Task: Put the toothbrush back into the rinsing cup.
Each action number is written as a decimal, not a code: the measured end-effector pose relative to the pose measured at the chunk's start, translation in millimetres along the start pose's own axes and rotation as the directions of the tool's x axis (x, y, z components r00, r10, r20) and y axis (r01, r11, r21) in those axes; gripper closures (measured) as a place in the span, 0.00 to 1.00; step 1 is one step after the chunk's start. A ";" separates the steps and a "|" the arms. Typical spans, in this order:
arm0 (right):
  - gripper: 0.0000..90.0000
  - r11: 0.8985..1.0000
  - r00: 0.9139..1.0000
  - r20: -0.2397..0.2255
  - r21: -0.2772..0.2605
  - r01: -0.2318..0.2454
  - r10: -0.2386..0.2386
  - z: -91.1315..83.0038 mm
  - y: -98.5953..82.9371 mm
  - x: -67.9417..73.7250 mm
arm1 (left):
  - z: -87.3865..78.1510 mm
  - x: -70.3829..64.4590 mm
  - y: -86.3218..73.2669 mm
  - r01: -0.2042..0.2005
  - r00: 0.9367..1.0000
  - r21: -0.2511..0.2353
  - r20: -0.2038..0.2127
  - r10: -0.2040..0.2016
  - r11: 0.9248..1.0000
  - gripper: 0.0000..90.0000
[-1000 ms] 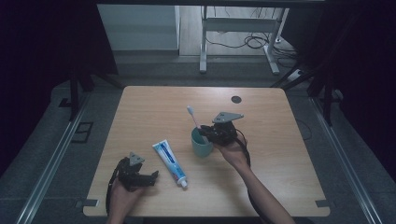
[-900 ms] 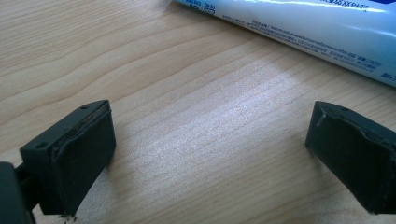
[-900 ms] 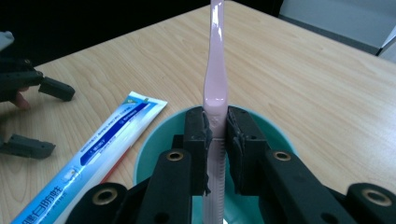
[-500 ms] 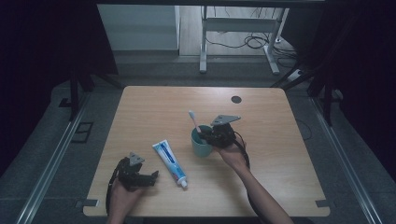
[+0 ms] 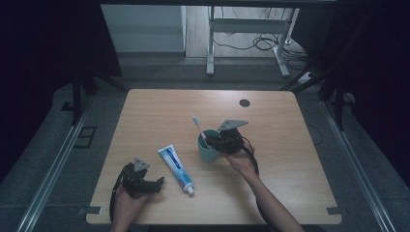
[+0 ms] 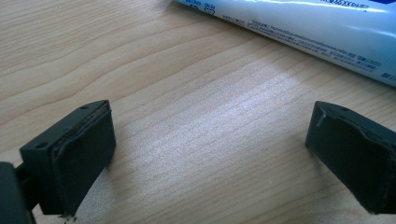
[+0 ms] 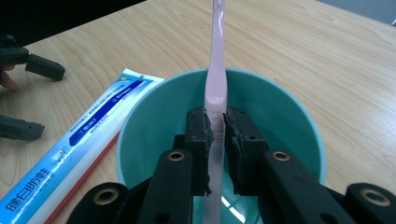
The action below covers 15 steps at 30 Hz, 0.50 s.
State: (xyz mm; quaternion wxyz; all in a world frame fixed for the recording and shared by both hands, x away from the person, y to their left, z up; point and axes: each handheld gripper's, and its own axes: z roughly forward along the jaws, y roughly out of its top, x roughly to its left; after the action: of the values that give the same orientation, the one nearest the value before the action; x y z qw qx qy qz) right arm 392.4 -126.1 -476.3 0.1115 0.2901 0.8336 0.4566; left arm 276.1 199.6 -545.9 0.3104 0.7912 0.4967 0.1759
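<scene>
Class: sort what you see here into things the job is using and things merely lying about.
In use:
right gripper, shut on the toothbrush
green cup

Lying about:
toothpaste tube
left gripper, open, holding nothing

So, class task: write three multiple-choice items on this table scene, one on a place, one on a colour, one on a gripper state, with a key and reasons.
1. Where does the toothpaste tube lie?
A. Inside the cup
B. Flat on the table, between the left gripper and the cup
C. On the floor

2. What colour is the cup?
A. Teal
B. Red
C. Yellow

3. What is the right gripper doing?
A. Hanging open above the table
B. Clamped on the toothpaste tube
C. Shut on the toothbrush, over the cup

Key: 1 B, the high view shows the tube flat on the table, right of the left gripper. 2 A, the cup's wall is teal in the right gripper view. 3 C, both jaws press the pink handle over the cup's mouth.
</scene>
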 end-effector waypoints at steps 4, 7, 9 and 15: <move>0.85 1.000 1.000 0.000 -0.015 0.008 -0.008 -6.2 4.0 1.3 | 0.0 0.0 0.0 0.000 1.000 0.000 0.000 0.000 1.000 0.02; 0.84 1.000 1.000 0.000 -0.024 0.015 -0.015 -12.0 6.3 1.7 | 0.0 0.0 0.0 0.000 1.000 0.000 0.000 0.000 1.000 0.02; 0.83 0.999 1.000 0.002 -0.029 0.019 -0.018 -16.1 7.2 2.0 | 0.0 0.0 0.0 0.000 1.000 0.000 0.001 0.000 1.000 0.02; 0.71 0.999 1.000 0.010 -0.043 0.029 -0.029 -31.0 9.9 2.3 | 0.0 0.4 0.1 -0.006 1.000 0.000 0.000 0.006 1.000 0.02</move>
State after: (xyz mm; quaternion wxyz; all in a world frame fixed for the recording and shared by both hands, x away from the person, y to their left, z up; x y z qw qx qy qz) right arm 380.3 -142.3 -450.6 0.1283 0.2777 0.8271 0.4715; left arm 276.3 199.9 -545.8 0.3098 0.7925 0.4946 0.1768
